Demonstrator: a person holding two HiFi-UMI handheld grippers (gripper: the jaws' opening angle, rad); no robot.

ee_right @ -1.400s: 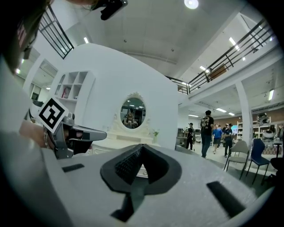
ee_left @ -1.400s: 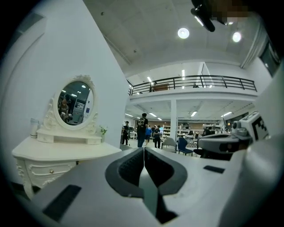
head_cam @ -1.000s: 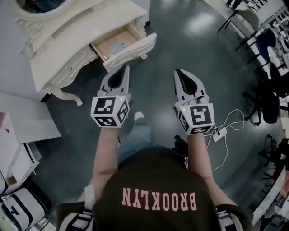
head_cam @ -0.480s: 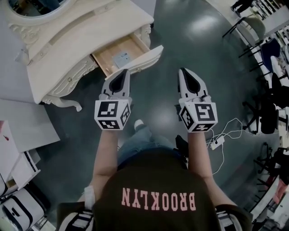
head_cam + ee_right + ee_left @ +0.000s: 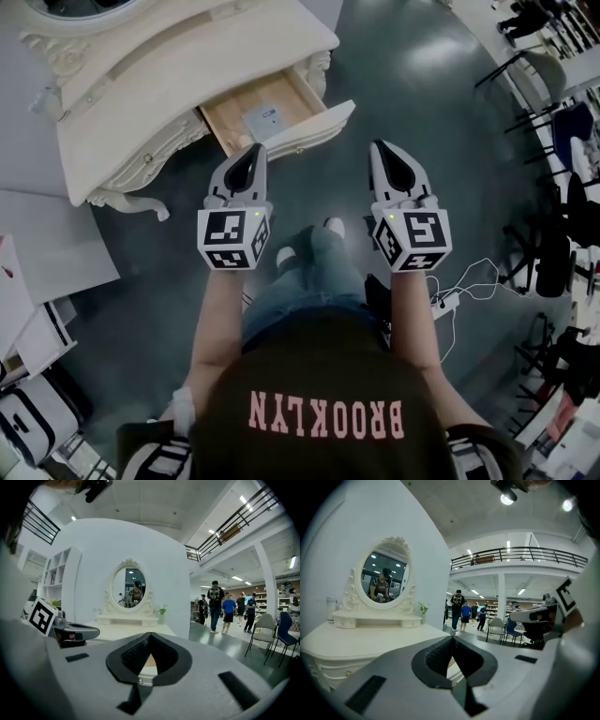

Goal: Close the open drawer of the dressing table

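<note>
Nearest is the person's dark shirt (image 5: 319, 403), with both forearms reaching forward over jeans and pale shoes (image 5: 333, 226) on the grey floor (image 5: 422, 94). Each hand carries a set of tongs, side by side and pointing ahead, well apart from each other.

The left tongs (image 5: 255, 150) (image 5: 452, 639) are pressed together at the tips with nothing between them. The right tongs (image 5: 380, 148) (image 5: 150, 635) are likewise pressed together and empty.

Just past the left tongs is the open drawer (image 5: 314, 127), pulled out of the right end of the cream carved bench (image 5: 169, 66), its wooden bottom showing with a small pale card (image 5: 264, 119) lying in it. The left tips sit just beside the drawer front's nearer-left part; contact cannot be told. The right tips hang over the floor, off the drawer's right end and apart from it.

Farther back, on the bench, stands an oval mirror (image 5: 384, 578) (image 5: 131, 588).
</note>
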